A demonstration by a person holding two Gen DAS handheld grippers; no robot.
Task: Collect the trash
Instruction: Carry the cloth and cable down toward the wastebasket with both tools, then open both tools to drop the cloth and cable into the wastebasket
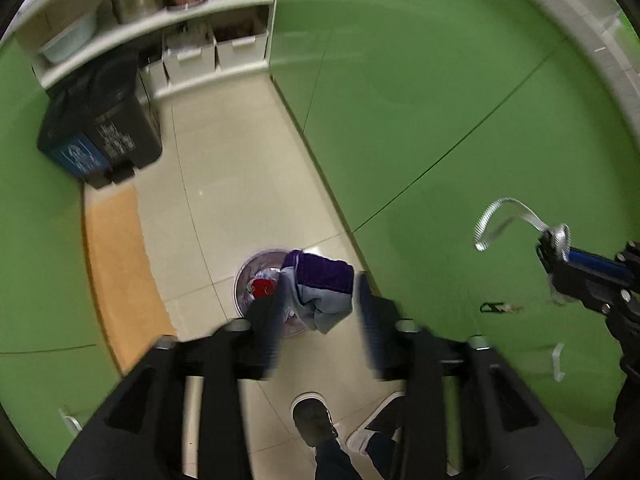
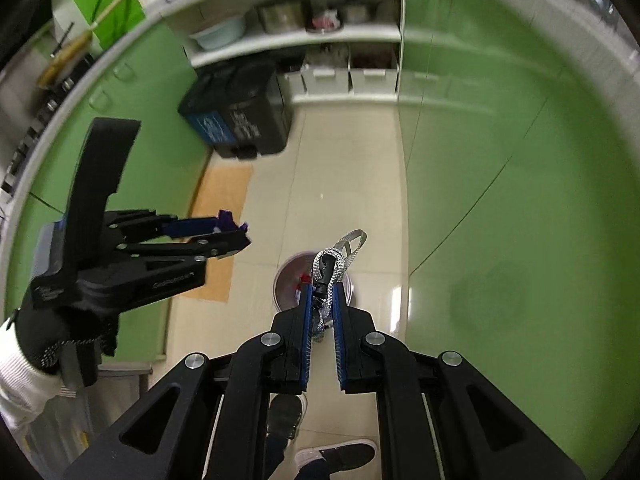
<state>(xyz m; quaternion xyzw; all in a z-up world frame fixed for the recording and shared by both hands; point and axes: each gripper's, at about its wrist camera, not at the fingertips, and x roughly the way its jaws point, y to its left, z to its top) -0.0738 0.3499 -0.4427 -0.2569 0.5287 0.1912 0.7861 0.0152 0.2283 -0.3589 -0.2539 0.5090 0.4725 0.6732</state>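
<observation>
Left gripper point(image 1: 316, 304): jaws wide; purple-and-grey crumpled cloth scrap point(image 1: 320, 290) between them, apparently released and falling, though blur obscures contact.
Right gripper point(image 2: 322, 312): jaws narrow, clamped on a silver woven ribbon with black clip point(image 2: 330, 268).
Small round lilac-rimmed waste bin point(image 1: 244, 276): on the tiled floor, directly below both.
Risk: the bin's mouth looks small; the scrap may land on its rim, and the looped ribbon could snag on a finger.
</observation>
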